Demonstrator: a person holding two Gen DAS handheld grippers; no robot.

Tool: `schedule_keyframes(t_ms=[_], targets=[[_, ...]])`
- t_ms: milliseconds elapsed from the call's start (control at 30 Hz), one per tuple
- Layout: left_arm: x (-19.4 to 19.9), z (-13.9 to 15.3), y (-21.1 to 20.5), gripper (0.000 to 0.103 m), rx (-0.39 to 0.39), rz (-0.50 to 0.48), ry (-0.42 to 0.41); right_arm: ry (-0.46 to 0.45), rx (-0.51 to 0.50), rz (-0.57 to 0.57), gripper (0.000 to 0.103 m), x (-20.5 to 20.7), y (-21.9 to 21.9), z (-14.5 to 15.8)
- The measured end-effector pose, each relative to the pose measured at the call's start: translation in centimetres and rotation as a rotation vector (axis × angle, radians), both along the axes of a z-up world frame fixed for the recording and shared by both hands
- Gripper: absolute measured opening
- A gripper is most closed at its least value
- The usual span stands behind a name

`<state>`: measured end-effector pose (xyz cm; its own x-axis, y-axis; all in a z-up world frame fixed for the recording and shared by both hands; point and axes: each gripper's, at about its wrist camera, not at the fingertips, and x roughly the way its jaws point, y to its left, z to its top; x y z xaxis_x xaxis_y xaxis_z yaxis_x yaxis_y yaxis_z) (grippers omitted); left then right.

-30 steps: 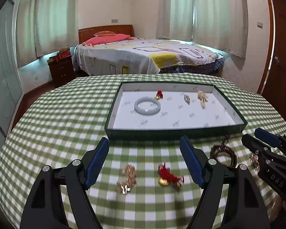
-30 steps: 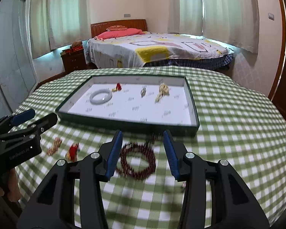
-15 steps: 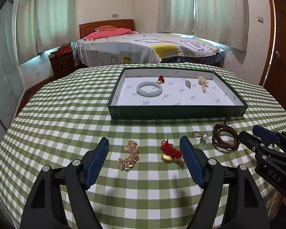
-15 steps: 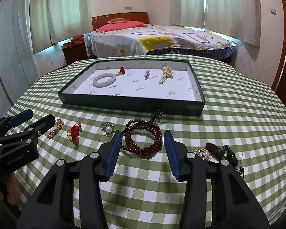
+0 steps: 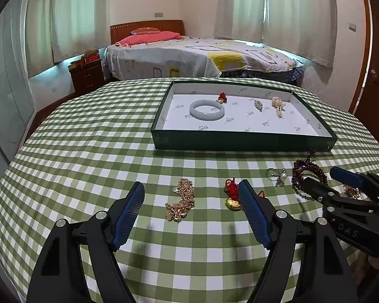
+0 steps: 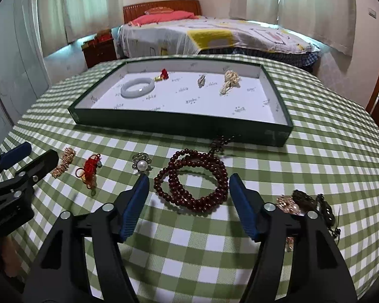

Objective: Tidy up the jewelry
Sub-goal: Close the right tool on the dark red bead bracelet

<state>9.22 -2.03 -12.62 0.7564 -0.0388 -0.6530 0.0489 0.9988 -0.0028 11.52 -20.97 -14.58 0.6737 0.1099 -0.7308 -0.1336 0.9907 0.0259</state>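
A green tray [image 5: 240, 142] [image 6: 179, 123] with a white floor holds a pale bangle [image 5: 206, 109], a small red charm, a silver piece and a pearl cluster [image 5: 278, 103]. On the checked cloth lie a gold chain [image 5: 182, 199], a red-and-gold charm [image 5: 232, 197], a pearl ring [image 6: 141, 164], a dark red bead bracelet [image 6: 192, 179] and a dark tangle [image 6: 308, 204]. My left gripper [image 5: 190, 204] is open above the gold chain. My right gripper [image 6: 188, 197] is open, its tips either side of the bead bracelet.
The round table has a green checked cloth [image 5: 88, 146] that falls away at the edges. A bed [image 5: 202, 58] and a nightstand [image 5: 87, 77] stand beyond the table. A wooden door [image 5: 376, 75] is at the right.
Both grippers have drawn back and risen from the tray. More of the cloth and the loose jewelry now shows. Both stay open.
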Motion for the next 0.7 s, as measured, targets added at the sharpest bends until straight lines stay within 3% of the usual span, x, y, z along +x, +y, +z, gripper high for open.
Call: schedule_keyframes(t_ms=[200,300,467,700], targets=[[0.1,-0.4,-0.1,0.074,-0.003,-0.003,0.019,0.045,-0.003,-0.002,0.068,1.0,0.0,-1.1],[0.0,-0.5,-0.3,0.074,-0.001,-0.011,0.019,0.036,-0.032,-0.005,0.059,0.8,0.0,-1.2],[-0.1,-0.6,-1.2,0.074,0.005,-0.04,0.024,0.019,-0.012,-0.021,0.022,0.4,-1.0,-1.0],[0.1,-0.9,-1.7,0.074,-0.006,-0.053,0.039,0.006,0.024,-0.02,0.016,-0.5,-1.7,-0.8]])
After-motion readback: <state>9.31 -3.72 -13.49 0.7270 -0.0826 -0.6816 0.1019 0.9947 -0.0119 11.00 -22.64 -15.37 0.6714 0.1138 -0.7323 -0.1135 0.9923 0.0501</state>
